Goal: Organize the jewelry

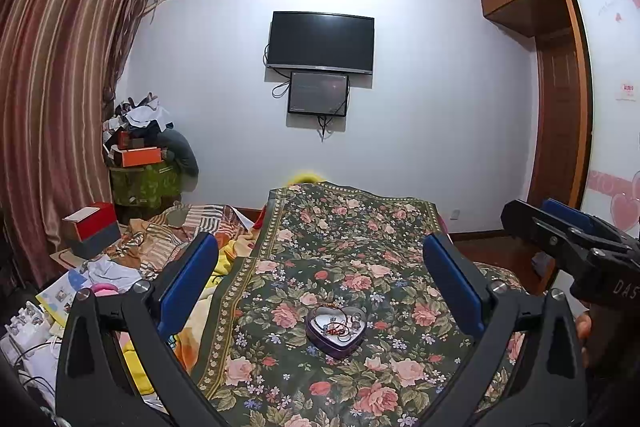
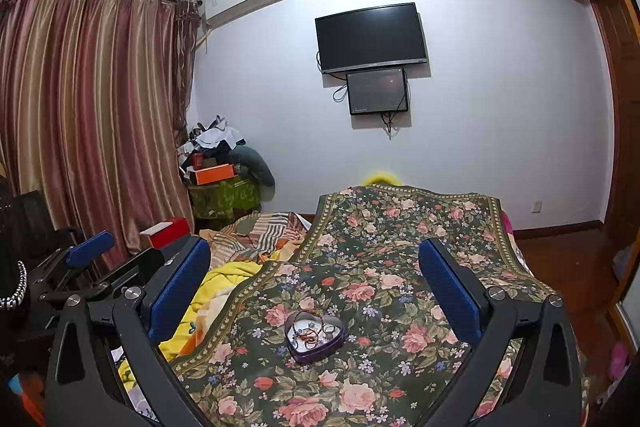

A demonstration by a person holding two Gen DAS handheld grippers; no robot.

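A dark floral bedspread (image 1: pixel 352 259) covers the bed in front of me, with a rumpled striped and yellow quilt (image 1: pixel 188 231) bunched along its left side. On the far wall a black television (image 1: pixel 320 42) hangs above a smaller dark screen (image 1: pixel 318 93). My left gripper (image 1: pixel 320 279) is spread wide and holds nothing; my right gripper (image 2: pixel 314 279) is likewise spread wide and empty, both raised above the bedspread. Between the fingers sits the purple heart-shaped tin (image 2: pixel 315 337), open, resting on the floral cloth. Inside it lies the jewelry (image 2: pixel 310 335): rings and a reddish tangled piece, too small to tell apart further.
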